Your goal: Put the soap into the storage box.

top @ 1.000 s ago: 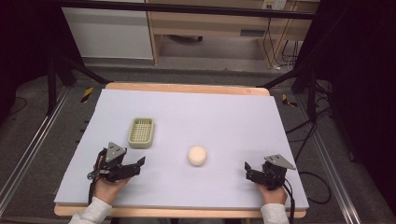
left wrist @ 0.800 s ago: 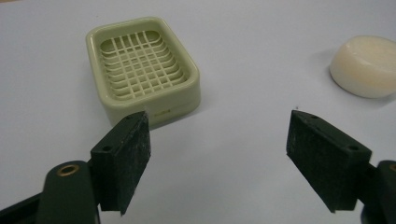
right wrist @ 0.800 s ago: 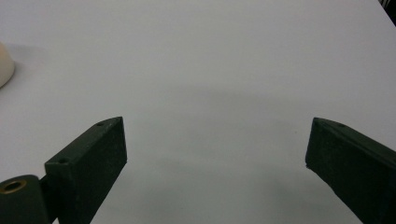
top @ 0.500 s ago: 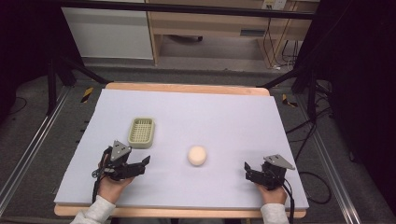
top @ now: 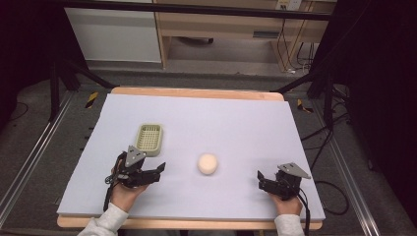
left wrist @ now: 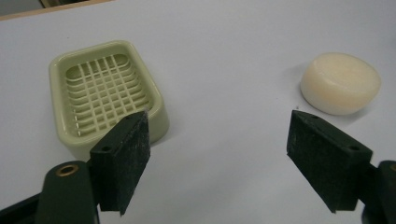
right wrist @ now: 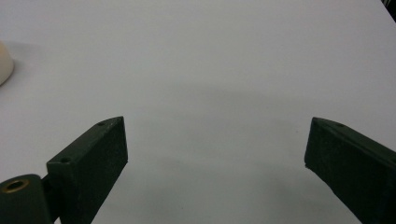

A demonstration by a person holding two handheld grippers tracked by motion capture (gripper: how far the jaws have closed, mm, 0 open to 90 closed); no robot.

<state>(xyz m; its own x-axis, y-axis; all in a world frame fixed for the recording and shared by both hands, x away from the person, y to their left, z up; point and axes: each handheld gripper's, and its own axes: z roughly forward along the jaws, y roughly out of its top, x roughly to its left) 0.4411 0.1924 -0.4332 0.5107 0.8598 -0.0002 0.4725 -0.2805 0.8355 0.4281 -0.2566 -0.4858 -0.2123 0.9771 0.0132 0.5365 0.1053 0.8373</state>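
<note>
Nothing is done yet: our left tool [top: 158, 170] gapes empty beside the soap [top: 207, 163], right tool [top: 261, 178] likewise spread (idle); soap dish [top: 149, 138] awaits.

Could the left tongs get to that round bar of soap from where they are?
Probably yes: the left tongs stand open, and only bare white mat lies between them and the soap. The soap dish sits off to the side.

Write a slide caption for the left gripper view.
Open left gripper faces a green slatted soap dish and a round cream soap bar.
</note>
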